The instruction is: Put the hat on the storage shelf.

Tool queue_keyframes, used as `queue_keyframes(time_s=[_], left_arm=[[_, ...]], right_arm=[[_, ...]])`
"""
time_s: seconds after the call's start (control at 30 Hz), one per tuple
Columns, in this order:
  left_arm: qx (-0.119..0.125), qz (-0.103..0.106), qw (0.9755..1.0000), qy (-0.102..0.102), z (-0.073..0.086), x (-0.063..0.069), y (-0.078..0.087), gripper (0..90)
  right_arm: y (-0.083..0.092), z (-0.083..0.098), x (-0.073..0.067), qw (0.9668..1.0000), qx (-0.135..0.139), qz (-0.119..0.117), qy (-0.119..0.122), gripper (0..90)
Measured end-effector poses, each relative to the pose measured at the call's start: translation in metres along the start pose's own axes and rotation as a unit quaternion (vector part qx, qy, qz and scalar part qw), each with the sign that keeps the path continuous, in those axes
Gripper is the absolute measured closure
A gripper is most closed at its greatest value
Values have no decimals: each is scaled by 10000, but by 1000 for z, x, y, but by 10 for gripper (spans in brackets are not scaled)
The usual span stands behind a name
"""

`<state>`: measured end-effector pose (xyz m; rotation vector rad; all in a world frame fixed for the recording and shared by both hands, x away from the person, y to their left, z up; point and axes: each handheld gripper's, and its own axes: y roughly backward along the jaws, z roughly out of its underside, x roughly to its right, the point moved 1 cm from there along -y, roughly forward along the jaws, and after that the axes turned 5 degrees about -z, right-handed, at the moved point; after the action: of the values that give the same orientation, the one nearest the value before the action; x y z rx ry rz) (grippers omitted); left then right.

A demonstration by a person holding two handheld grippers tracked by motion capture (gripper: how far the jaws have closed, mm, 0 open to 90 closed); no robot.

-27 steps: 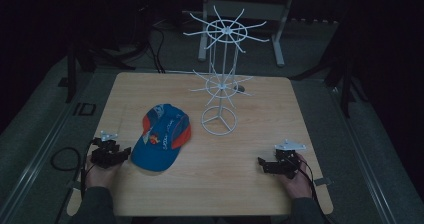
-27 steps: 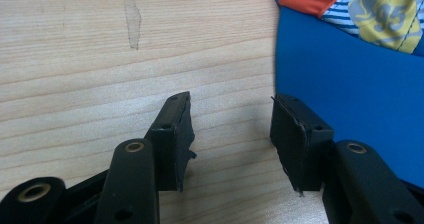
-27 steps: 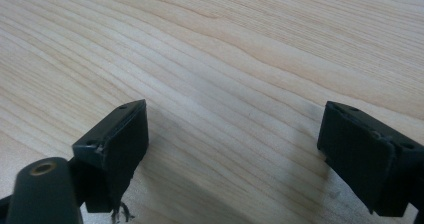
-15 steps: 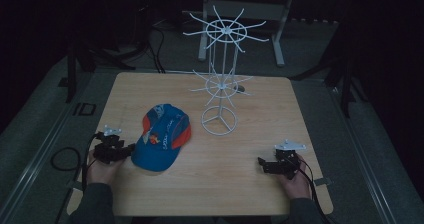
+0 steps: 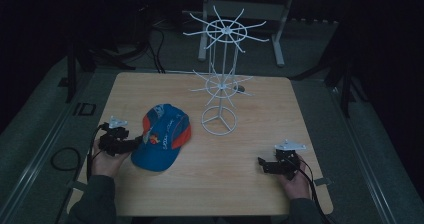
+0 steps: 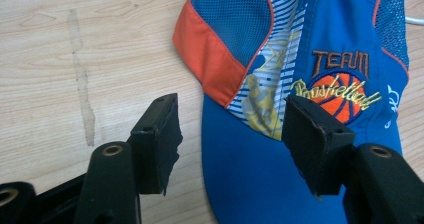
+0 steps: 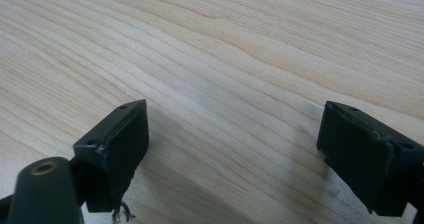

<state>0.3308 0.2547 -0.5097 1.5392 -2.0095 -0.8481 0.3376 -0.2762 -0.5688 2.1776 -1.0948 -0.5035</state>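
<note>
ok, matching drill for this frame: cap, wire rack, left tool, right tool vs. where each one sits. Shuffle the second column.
Things:
1. cap
2. wire rack
3. left tool
4. right tool

Places or states:
A. open over bare wood at the near right
B. open, straddling the brim's edge
C. lying flat on the table's left half
D. standing upright mid-table, toward the far edge

Pairs: 1-C, 2-D, 3-B, 4-A
</note>
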Motion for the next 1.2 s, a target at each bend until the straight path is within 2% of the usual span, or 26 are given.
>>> queue_keyframes(time_s=[0.1,0.23,0.73,0.9,1.2], left_arm=[[15,158,9999,54,-2,2,0,395],[95,260,9996,4,-7,7,2,357],[257,468,9985,-94,-27,21,-1,244],[219,482,9984,-184,-31,28,-7,206],[94,529,9984,-182,-34,34,-18,172]], right_arm=[[0,0,0,10000,2,1,-2,131],[0,0,0,10000,2,1,-2,131],[0,0,0,10000,1,2,-3,131],[0,0,0,10000,0,0,-2,131],[0,0,0,10000,1,1,-6,131]])
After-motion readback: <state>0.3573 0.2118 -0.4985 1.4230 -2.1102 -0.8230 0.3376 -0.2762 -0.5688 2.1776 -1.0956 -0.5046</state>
